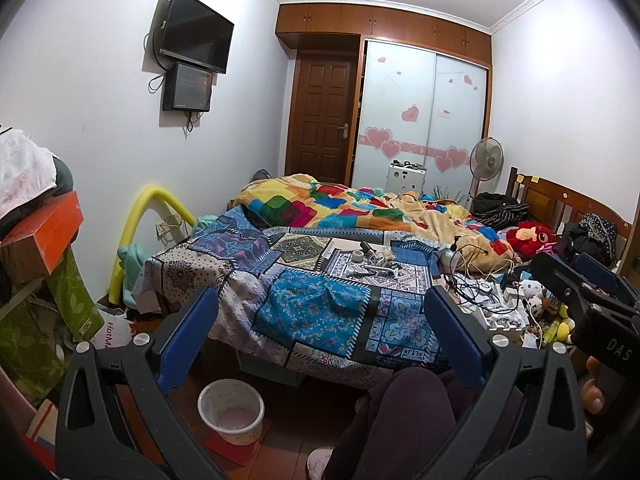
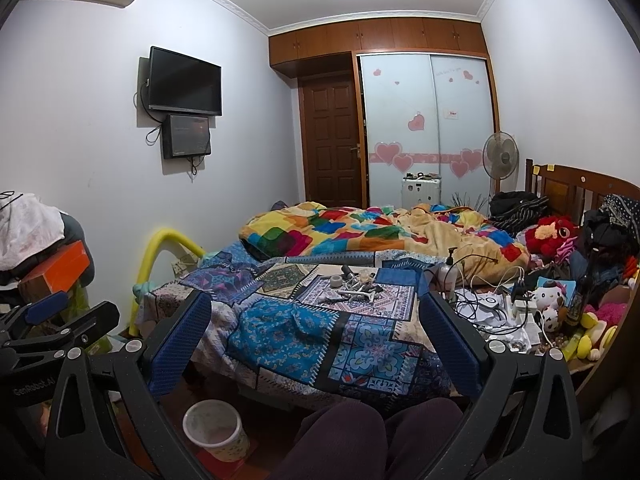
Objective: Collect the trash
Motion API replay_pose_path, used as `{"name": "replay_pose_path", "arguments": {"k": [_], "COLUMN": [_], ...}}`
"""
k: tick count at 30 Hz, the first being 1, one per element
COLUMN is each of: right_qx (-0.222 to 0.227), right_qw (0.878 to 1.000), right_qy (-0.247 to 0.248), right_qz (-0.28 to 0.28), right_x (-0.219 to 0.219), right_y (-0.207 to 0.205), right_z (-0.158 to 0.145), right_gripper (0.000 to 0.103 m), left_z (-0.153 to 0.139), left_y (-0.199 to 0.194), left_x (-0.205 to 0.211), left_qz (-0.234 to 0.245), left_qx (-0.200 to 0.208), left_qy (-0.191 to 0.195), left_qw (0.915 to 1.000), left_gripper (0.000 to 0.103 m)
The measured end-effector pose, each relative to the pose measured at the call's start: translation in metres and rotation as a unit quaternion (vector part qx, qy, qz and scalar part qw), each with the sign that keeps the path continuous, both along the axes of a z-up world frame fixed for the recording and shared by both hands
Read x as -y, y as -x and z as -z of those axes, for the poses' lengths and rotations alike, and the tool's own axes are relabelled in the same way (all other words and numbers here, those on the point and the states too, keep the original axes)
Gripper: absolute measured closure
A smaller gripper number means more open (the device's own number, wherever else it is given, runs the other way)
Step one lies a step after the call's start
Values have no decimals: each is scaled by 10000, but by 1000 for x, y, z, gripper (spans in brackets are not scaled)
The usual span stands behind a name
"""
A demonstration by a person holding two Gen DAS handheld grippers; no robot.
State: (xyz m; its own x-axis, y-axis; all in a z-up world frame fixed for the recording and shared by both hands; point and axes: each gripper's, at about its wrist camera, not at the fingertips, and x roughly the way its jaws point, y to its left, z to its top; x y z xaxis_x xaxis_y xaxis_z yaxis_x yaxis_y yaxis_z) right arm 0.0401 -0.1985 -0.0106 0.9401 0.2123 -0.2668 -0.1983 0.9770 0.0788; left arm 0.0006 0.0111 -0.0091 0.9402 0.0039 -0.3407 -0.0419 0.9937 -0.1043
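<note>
1. Both pairs of tongs are held up over the foot of a bed [image 1: 304,312] covered by a blue, patterned patchwork sheet; a person's knees in dark ribbed trousers [image 1: 404,408] show below them.
2. The left tongs [image 1: 320,340] stand released, their blue-padded fingers [image 1: 192,332] spread wide with nothing between them.
3. The right tongs [image 2: 316,340] are likewise spread and empty; in the left wrist view they appear at the right edge, and part of a hand [image 1: 596,396] shows beneath them.
4. The trash lies near the middle of the patchwork sheet: a small heap of pale scraps and bits [image 2: 356,286], with a small grey roll [image 2: 337,281] just beside it. What each piece is cannot be told.
5. A round, pale plastic wastebasket [image 1: 232,410] with a white liner stands on the floor by the foot edge of the bed, towards its left corner, on a red mat [image 1: 234,446].
6. A multicoloured checked quilt [image 2: 340,232] is bunched across the far half of the bed.
7. White cables and chargers [image 2: 492,304], a pump bottle [image 2: 450,268] and soft toys [image 2: 548,300] crowd the bed's right edge, near the wooden headboard [image 2: 576,184].
8. A black flat television [image 2: 184,82] hangs on the left wall.
</note>
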Motion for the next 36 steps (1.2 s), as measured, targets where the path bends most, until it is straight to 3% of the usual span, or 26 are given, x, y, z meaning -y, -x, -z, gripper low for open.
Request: {"name": "replay_pose_path", "arguments": {"k": [36], "right_qx": [-11], "right_qw": [10000], "right_qy": [-29], "right_qz": [-50], "right_x": [-11], "right_y": [3], "right_z": [-4], "right_gripper": [0], "left_z": [4], "left_y": [0], "left_x": [1], "left_qz": [-13], "left_qx": [-49], "left_qy": [-21], "left_qw": [10000], "left_gripper": [0]}}
